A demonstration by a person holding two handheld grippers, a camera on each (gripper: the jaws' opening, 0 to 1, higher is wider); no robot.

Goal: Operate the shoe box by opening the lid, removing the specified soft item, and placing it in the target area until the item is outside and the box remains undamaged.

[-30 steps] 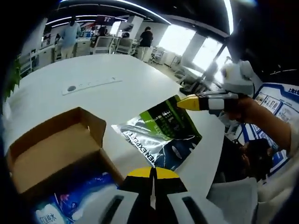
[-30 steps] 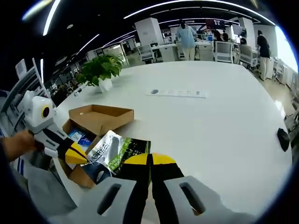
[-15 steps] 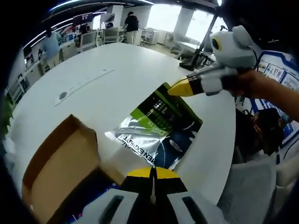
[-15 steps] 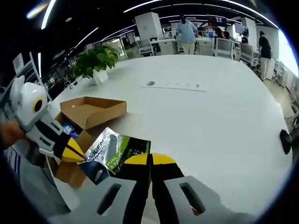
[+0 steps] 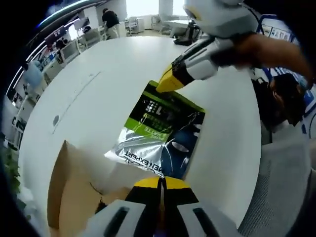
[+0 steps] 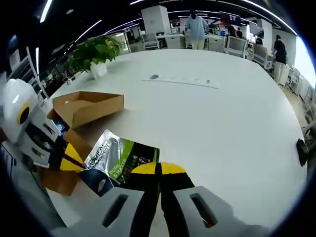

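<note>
A: Where is the soft item now?

B: The pouch (image 6: 116, 160) is out of the shoe box (image 6: 84, 109), stretched above the white tabletop (image 6: 222, 113) just right of the box. The left tongs (image 6: 69, 162) pinch its near-box edge, jaws closed on it; the right tongs (image 6: 159, 170) are clamped on the opposite edge.

A: How to finish well?

B: I'd lower both ends together, level, clear of the cardboard flaps, then release.

A: And its look?

B: A flat glossy foil sachet (image 5: 160, 133), silver, green and dark blue with printed lettering; it's likely limp and slippery.
</note>
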